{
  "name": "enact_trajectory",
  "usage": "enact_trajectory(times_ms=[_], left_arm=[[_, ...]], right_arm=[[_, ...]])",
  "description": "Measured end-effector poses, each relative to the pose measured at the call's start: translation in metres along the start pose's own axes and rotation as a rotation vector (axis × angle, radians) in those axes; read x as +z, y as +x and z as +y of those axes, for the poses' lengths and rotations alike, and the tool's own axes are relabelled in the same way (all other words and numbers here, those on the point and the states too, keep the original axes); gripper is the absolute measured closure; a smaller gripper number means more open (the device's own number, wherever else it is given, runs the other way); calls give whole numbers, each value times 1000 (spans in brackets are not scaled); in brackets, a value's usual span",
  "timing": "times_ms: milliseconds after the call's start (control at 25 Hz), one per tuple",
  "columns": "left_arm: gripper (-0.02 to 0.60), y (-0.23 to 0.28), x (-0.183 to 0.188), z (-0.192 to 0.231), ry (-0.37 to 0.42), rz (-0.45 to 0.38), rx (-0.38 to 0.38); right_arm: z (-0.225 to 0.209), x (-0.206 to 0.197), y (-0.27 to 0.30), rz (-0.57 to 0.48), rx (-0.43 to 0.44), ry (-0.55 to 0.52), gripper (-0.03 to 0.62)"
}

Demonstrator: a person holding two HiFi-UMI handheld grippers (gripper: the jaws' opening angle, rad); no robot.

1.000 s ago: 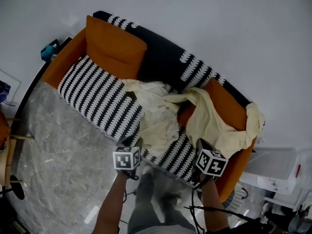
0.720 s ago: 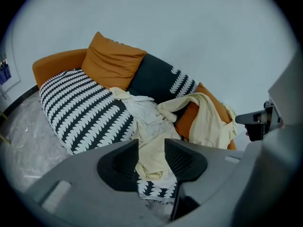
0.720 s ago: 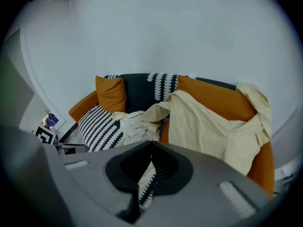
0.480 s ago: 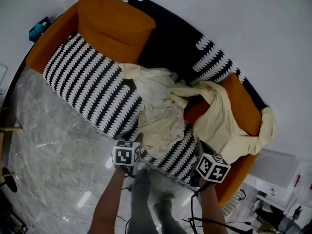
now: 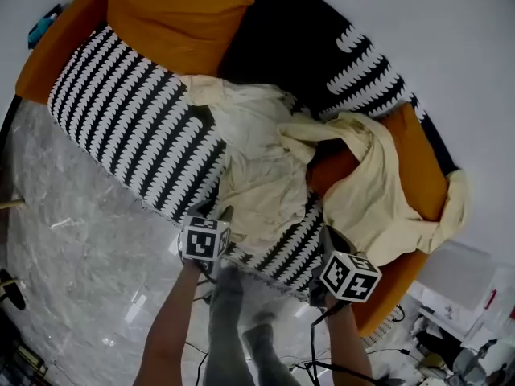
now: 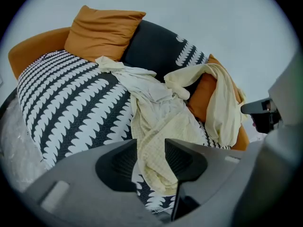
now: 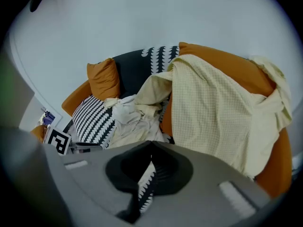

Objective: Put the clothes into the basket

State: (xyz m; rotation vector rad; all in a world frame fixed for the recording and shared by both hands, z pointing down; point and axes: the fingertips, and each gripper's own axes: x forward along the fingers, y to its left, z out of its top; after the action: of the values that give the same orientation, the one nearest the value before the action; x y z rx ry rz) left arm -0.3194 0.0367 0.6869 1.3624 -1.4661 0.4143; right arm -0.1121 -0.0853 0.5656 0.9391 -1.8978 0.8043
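Striped sofa (image 5: pixel 121 127) with cream clothes (image 5: pixel 265 183) heaped mid-seat, no basket in sight; left gripper (image 6: pixel 150 143) jaws apart facing the hanging hem, right gripper (image 7: pixel 150 145) closed on nothing; I'd advise pinching a thick fold.

A crumpled heap of off-white and cream clothes (image 5: pixel 256 163) lies across the middle of the sofa (image 5: pixel 121 127) seat, its lower fold spilling over the front edge, while a pale yellow checked garment (image 5: pixel 374 195) hangs draped over the orange right end, one part reaching onto the heap.
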Motion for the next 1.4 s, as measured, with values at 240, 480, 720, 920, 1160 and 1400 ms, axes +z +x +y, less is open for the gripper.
enact_trajectory(times_ms=[240,480,720,920,1160,1400], left_arm=[[390,29,-2,10,82,60,-22],[390,50,-11,1,110,87,-51],[385,69,-13,9,172,100,-12],[385,79,-14,7,188,59,17],[501,81,-18,4,206,59,47],[529,89,-20,2,197,60,59]], right_arm=[[-7,-14,17,29,-11,32,591],[-16,-27,14,39,-30,47,591],[-34,-38,21,33,-23,70,591],[-44,-54,20,27,-33,85,591],[-43,-75,18,23,-13,111,591],[-57,-82,13,18,-35,121,591]])
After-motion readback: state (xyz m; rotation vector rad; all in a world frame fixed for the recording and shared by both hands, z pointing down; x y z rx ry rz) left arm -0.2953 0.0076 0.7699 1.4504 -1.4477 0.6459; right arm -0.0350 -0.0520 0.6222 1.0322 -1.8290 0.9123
